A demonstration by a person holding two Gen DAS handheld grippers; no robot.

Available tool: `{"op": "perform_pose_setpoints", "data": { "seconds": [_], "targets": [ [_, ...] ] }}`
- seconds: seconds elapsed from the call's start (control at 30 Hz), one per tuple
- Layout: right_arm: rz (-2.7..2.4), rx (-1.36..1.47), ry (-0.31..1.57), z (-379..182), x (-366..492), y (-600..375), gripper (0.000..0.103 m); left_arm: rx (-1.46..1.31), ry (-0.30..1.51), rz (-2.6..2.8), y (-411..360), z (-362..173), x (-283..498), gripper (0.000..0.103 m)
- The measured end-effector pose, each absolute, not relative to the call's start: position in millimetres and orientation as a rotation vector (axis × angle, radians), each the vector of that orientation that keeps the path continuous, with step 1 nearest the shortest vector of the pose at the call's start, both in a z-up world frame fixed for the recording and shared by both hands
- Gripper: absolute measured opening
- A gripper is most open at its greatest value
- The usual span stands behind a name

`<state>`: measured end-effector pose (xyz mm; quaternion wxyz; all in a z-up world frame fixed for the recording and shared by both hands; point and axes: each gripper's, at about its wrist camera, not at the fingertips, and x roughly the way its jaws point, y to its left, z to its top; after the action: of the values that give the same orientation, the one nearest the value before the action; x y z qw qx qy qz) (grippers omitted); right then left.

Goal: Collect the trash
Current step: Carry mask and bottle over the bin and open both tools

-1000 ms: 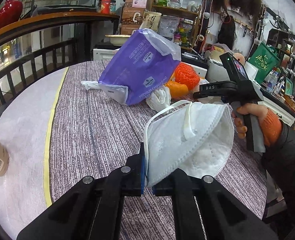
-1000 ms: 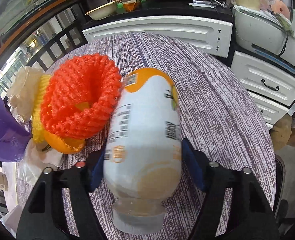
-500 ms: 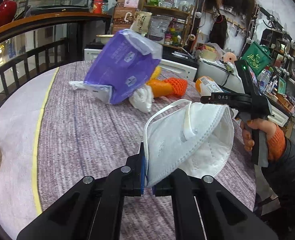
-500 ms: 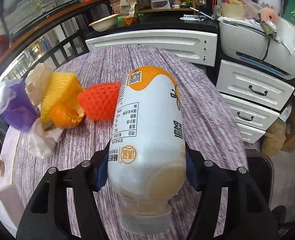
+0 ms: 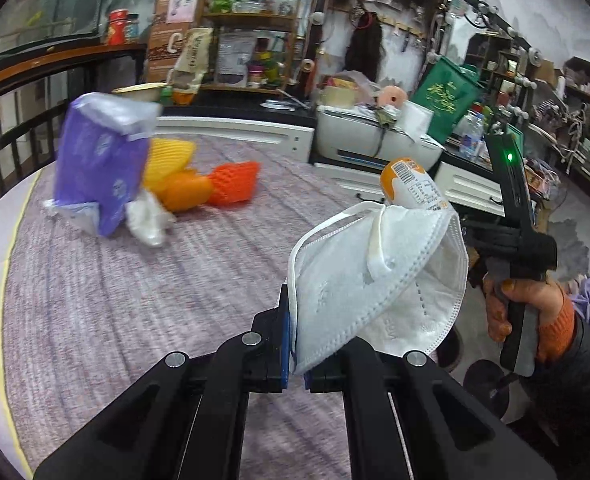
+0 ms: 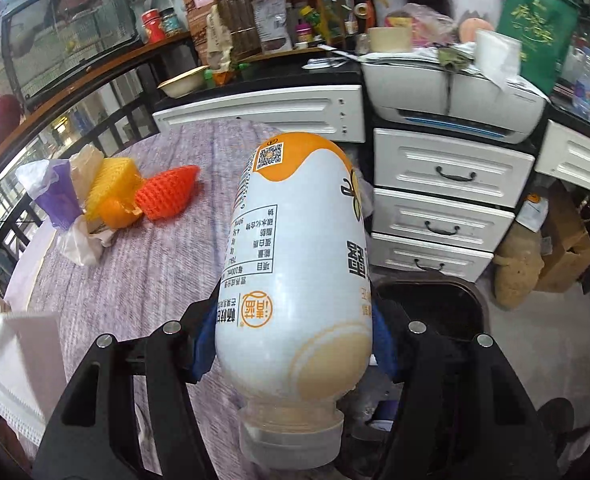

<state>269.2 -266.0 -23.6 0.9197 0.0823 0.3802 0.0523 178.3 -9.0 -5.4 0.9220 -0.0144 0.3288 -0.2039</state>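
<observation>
My left gripper (image 5: 297, 350) is shut on a white face mask (image 5: 375, 284) and holds it above the table's right edge. My right gripper (image 6: 295, 344) is shut on a white and orange bottle (image 6: 299, 276), cap toward the camera, held over the table edge; it also shows in the left wrist view (image 5: 411, 186). A black bin (image 6: 431, 304) stands on the floor just beyond the bottle. On the table lie a purple bag (image 5: 99, 168), yellow foam net (image 5: 169, 156), an orange (image 5: 185, 196), red foam net (image 5: 233, 182) and crumpled white plastic (image 5: 147, 220).
The round table has a purple striped cloth (image 5: 135, 300). White drawers (image 6: 447, 208) and a printer (image 6: 455, 92) stand to the right behind it. A dark railing (image 5: 11, 140) runs along the left. Cluttered shelves (image 5: 251, 40) fill the back.
Both grippers have pulled back and to the right with their loads, away from the trash pile. The bin has come into the right wrist view.
</observation>
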Motion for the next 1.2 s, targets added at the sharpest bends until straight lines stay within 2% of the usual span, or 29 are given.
{"op": "perform_pose_setpoints", "data": {
  "seconds": [0.2, 0.37, 0.8, 1.07, 1.13, 1.2],
  "targets": [
    [0.01, 0.209, 0.823, -47.7, 253.6, -314.4, 0.062, -0.012, 0.675, -0.512, -59.2, -4.6, 181.6, 0.005],
    [-0.036, 0.232, 0.908, -88.9, 258.7, -339.4, 0.062, -0.005, 0.678, -0.552, -87.6, -3.8, 186.3, 0.005],
    [-0.056, 0.273, 1.21, -218.2, 296.1, -338.8, 0.062, -0.014, 0.699, -0.576, -125.2, -6.7, 192.9, 0.005],
    [-0.089, 0.248, 1.317, -257.3, 302.3, -335.5, 0.063, -0.005, 0.718, -0.591, -141.9, -12.8, 192.7, 0.005],
    [-0.095, 0.253, 1.32, -257.0, 301.3, -337.4, 0.075, 0.003, 0.721, -0.597, -146.6, -14.4, 192.0, 0.005],
    [-0.092, 0.266, 1.29, -249.3, 297.8, -341.0, 0.08, 0.014, 0.725, -0.602, -150.7, -16.2, 191.2, 0.005]
  ]
}}
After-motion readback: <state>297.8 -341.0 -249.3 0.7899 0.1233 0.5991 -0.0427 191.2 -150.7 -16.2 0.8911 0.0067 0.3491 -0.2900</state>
